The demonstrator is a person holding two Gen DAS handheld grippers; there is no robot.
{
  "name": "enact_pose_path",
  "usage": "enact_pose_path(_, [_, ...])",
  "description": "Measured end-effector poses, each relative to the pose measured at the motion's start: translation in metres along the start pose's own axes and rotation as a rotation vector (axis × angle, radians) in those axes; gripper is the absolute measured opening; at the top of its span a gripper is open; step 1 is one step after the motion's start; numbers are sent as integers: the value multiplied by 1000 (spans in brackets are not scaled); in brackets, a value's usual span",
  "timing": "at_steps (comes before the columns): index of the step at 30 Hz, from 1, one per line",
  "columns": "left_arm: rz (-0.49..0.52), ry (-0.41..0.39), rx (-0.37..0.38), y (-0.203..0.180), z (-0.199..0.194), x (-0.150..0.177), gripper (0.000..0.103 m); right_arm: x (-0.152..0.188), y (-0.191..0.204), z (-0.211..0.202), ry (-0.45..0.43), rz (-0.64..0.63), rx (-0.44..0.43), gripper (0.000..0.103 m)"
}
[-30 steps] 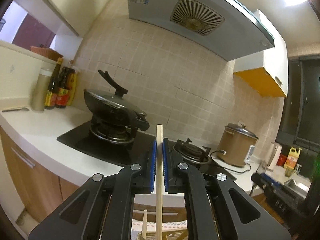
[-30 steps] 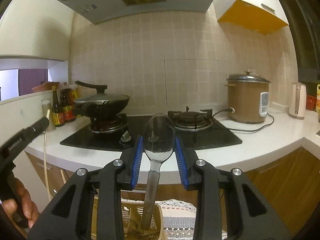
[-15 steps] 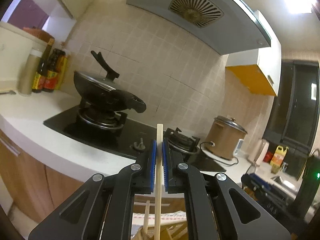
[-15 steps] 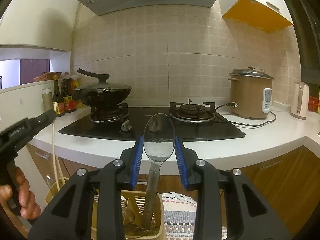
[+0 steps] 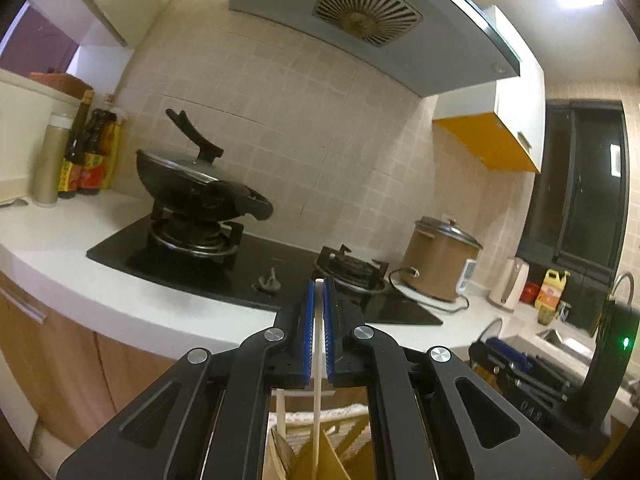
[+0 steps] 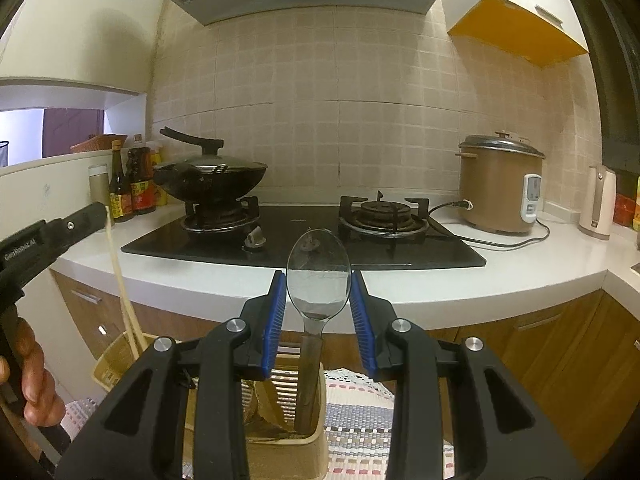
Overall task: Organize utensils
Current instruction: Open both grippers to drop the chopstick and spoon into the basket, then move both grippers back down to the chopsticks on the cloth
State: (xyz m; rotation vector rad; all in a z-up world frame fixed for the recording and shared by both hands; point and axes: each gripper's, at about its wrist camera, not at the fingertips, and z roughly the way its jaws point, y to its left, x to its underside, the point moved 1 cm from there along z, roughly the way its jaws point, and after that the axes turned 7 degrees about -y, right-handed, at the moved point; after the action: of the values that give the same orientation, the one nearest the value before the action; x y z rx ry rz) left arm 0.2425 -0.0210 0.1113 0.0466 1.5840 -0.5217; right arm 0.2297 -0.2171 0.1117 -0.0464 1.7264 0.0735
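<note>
My left gripper (image 5: 317, 285) is shut on a pale wooden chopstick (image 5: 317, 392) that hangs down between its blue pads into a beige utensil holder (image 5: 304, 456); a second chopstick (image 5: 281, 412) stands in the holder. In the right wrist view the left gripper (image 6: 98, 210) and its chopstick (image 6: 120, 280) show at the left above that holder (image 6: 110, 360). My right gripper (image 6: 319, 280) is shut on a metal spoon (image 6: 319, 276), bowl up between the pads, its handle down in another beige holder (image 6: 288, 432).
A white counter (image 6: 520, 276) carries a black gas hob (image 6: 304, 236) with a lidded wok (image 6: 208, 178), sauce bottles (image 6: 132, 184), a brown rice cooker (image 6: 500, 188) and a kettle (image 6: 598, 204). Wooden cabinets (image 6: 540, 344) are below. A woven mat (image 6: 356, 420) lies under the holders.
Both grippers have lowered, and the holders show more fully. The chopstick's top has slid down level with the left pad tips. The spoon stays gripped.
</note>
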Motion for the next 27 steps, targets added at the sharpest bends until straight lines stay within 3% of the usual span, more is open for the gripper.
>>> enact_pose_path(7, [-11, 101, -4, 4, -8, 13, 3, 6, -3, -2, 86, 57, -63, 30])
enact_pose_path(9, [-7, 123, -2, 4, -17, 11, 10, 4, -6, -6, 114, 74, -80, 33])
enact_pose_path(11, [1, 131, -5, 3, -29, 8, 19, 0, -13, -13, 125, 107, -109, 55])
enact_pose_path(12, [3, 132, -7, 3, -34, 6, 27, -1, -16, -17, 124, 120, -109, 58])
enact_pose_path(14, [14, 132, -12, 0, -47, 2, 34, -4, -23, -27, 132, 153, -126, 58])
enact_pose_path(19, [15, 184, -2, -7, -69, -2, 34, -8, -31, -56, 163, 178, -107, 58])
enact_pose_path(21, [25, 242, -1, -10, -76, 0, 34, -7, -33, -69, 195, 186, -107, 58])
enact_pose_path(24, [-24, 418, 32, -8, -80, 10, 34, 3, -34, -85, 284, 208, -114, 58])
enact_pose_path(27, [-54, 536, 9, -3, -86, 24, 34, 19, -33, -93, 383, 243, -145, 58])
